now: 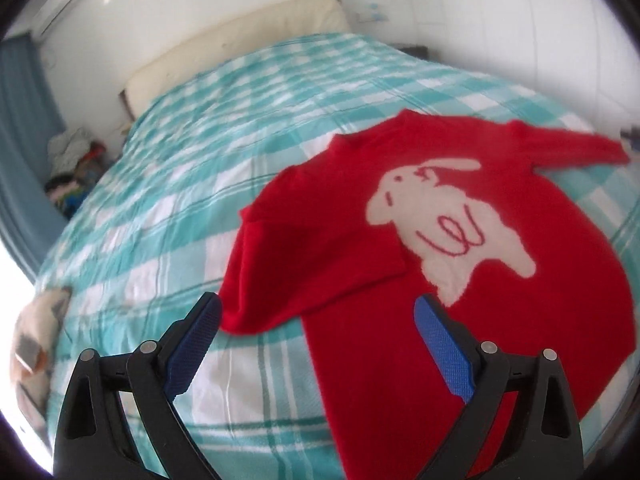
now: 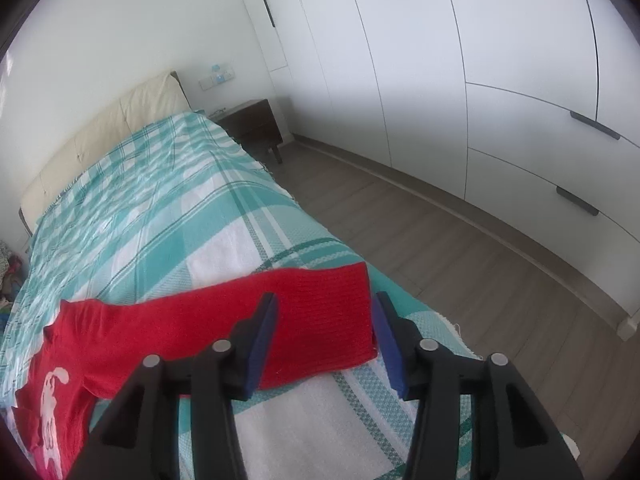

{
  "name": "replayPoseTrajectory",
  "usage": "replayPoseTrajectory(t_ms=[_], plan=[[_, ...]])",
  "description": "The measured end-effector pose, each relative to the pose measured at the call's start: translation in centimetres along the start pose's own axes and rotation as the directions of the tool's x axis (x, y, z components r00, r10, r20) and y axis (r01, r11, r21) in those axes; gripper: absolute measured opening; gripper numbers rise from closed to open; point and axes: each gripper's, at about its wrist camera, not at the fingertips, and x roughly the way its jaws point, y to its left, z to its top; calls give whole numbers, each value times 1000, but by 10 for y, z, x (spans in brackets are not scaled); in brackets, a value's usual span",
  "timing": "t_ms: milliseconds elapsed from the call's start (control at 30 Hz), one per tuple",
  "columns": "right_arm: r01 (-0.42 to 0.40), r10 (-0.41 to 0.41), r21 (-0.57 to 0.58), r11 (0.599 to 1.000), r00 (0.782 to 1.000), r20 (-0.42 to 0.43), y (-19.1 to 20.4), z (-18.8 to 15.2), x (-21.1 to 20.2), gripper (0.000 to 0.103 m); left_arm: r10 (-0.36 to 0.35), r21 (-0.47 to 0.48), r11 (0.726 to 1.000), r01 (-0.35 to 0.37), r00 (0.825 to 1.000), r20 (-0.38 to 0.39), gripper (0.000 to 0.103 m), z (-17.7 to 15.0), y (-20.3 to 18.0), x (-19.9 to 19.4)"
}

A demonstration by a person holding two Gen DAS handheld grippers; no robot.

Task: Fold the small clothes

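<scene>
A small red sweater (image 1: pixel 460 320) with a white rabbit picture (image 1: pixel 448 224) lies flat on the teal and white plaid bedspread (image 1: pixel 160 200). Its near sleeve (image 1: pixel 288 272) is folded in across the body. My left gripper (image 1: pixel 318 320) is open, just above the end of that sleeve. The other sleeve (image 2: pixel 304 320) lies stretched out to the bed's right edge. My right gripper (image 2: pixel 326 316) is open around that sleeve's cuff, fingers on either side, not closed on it. The sweater body (image 2: pixel 60 380) shows at the lower left of the right wrist view.
A cream headboard (image 1: pixel 240 48) stands at the far end of the bed. A pile of clothes (image 1: pixel 72 172) lies beside the bed at the left. A dark nightstand (image 2: pixel 252 124), wooden floor (image 2: pixel 440 260) and white wardrobes (image 2: pixel 480 80) lie to the right.
</scene>
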Motion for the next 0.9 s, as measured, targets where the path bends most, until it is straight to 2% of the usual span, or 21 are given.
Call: replayPoseTrajectory(t_ms=[33,100,200,300,367,400,433,467,500,533,600,667,700,767,800,867,900], plan=[[-15,15,3,1000,1000,1,1,-1,-2,51,13,78,997,-12,1000,-13,96,5,-10,14],[-37,37,12,999,999,-6,3,-2,-4,51,-12,157,987,23,997,-74,86,10,-20,42],[-54,54,20,998,998,-17,5,-3,-3,51,-53,202,976,83,987,-150,83,13,-25,75],[-57,57,20,998,998,-14,7,-1,-1,51,-53,262,961,94,986,-157,82,10,-34,90],[-61,61,22,998,998,-17,8,0,0,51,-72,265,958,111,986,-152,71,12,-35,96],[-64,64,22,998,998,-21,10,-1,1,51,-90,253,959,129,983,-160,67,13,-35,100],[-67,67,18,998,997,-26,12,0,1,51,-113,236,960,152,979,-170,56,15,-34,103],[-70,70,12,997,997,-29,14,0,2,51,-141,217,960,179,974,-178,36,16,-34,105],[-71,71,4,997,997,-31,16,-1,2,51,-160,198,960,196,970,-184,23,16,-33,106],[-71,71,-6,997,997,-32,18,-1,2,51,-158,182,965,192,970,-184,5,16,-33,106],[-70,69,-25,997,997,-31,23,0,3,51,-199,80,974,213,969,-149,5,19,-18,98],[-71,70,-36,997,997,-30,25,0,3,51,-237,-97,969,229,968,-81,3,23,19,83],[-73,72,-42,996,997,-27,26,-1,3,51,-228,-184,959,217,973,-40,3,23,43,74],[-72,71,-58,996,997,-19,29,0,1,51,-190,-378,907,186,981,26,3,17,102,55],[-73,73,-64,995,997,-14,30,0,0,51,-152,-477,865,155,987,44,3,10,134,47],[-77,77,-74,994,997,-9,33,1,0,51,-44,-662,748,53,999,31,3,-15,198,35],[-80,79,-79,994,997,-10,34,1,0,51,23,-727,687,-22,1000,-9,3,-29,225,34]])
